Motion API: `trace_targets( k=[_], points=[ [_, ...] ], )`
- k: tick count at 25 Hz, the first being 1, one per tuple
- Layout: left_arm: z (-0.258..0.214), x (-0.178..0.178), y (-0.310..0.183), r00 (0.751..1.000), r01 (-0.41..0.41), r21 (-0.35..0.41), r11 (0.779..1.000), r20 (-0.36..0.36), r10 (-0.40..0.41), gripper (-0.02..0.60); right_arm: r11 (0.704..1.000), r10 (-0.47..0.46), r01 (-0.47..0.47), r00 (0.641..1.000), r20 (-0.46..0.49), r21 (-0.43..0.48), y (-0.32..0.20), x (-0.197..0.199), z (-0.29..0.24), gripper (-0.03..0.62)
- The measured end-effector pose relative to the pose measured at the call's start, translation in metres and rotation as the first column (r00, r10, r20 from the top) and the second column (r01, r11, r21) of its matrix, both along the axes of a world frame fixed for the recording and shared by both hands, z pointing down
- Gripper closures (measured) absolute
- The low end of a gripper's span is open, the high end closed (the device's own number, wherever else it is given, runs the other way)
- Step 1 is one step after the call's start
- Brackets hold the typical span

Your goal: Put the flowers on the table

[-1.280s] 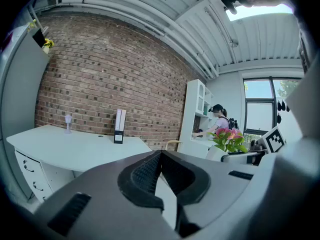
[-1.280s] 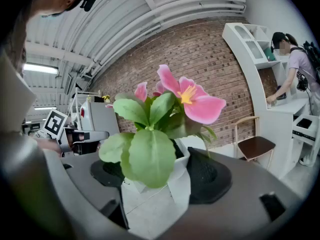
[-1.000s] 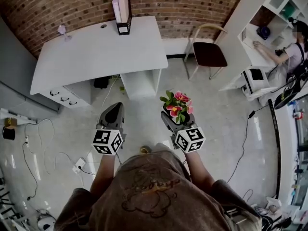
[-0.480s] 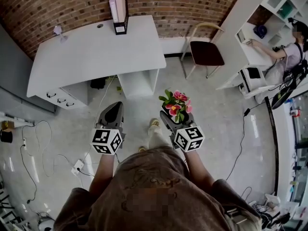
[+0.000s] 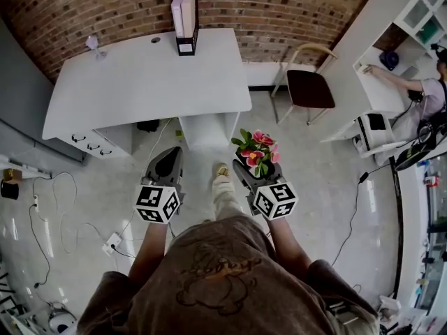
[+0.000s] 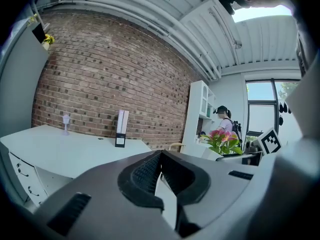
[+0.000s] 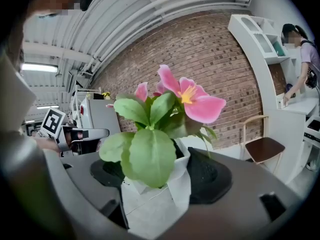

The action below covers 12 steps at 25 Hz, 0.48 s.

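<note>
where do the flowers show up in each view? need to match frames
Head view: flowers right of centre, in the right gripper.
Left gripper view: flowers small, at the right, mid-height.
Right gripper view: flowers fill the centre, between the jaws.
Shared landmark: brick wall.

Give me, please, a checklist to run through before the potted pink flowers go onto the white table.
1. Grip: right claw shut on the white paper-wrapped pot of pink flowers: ok.
2. Pot upright: ok, as far as the right gripper view shows.
3. Left claw shut and empty: ok.
4. Landing spot: white table is mostly bare; the black file holder and small lilac goblet stand near its back edge: ok.
5. Table within reach: probably not ok, floor lies between.
</note>
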<state>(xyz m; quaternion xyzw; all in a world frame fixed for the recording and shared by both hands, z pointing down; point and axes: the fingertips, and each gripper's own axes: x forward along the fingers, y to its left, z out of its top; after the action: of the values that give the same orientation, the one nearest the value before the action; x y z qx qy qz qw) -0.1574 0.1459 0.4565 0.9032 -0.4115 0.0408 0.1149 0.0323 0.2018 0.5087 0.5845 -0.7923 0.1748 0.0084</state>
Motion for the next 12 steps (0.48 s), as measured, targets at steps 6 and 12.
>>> trace_targets(
  k=[6,12],
  points=[
    [0.003,0.013,-0.033,1.0,0.007,-0.006,1.0,-0.008,-0.007,0.56,1.0,-0.015,0.015,1.0,0.001,0.003,-0.035,0.01,0.001,0.237],
    [0.005,0.027,-0.069,1.0,0.003,-0.01,1.0,-0.003,-0.003,0.56,1.0,-0.011,0.011,1.0,0.016,0.002,-0.073,0.024,0.004,0.235]
  ],
)
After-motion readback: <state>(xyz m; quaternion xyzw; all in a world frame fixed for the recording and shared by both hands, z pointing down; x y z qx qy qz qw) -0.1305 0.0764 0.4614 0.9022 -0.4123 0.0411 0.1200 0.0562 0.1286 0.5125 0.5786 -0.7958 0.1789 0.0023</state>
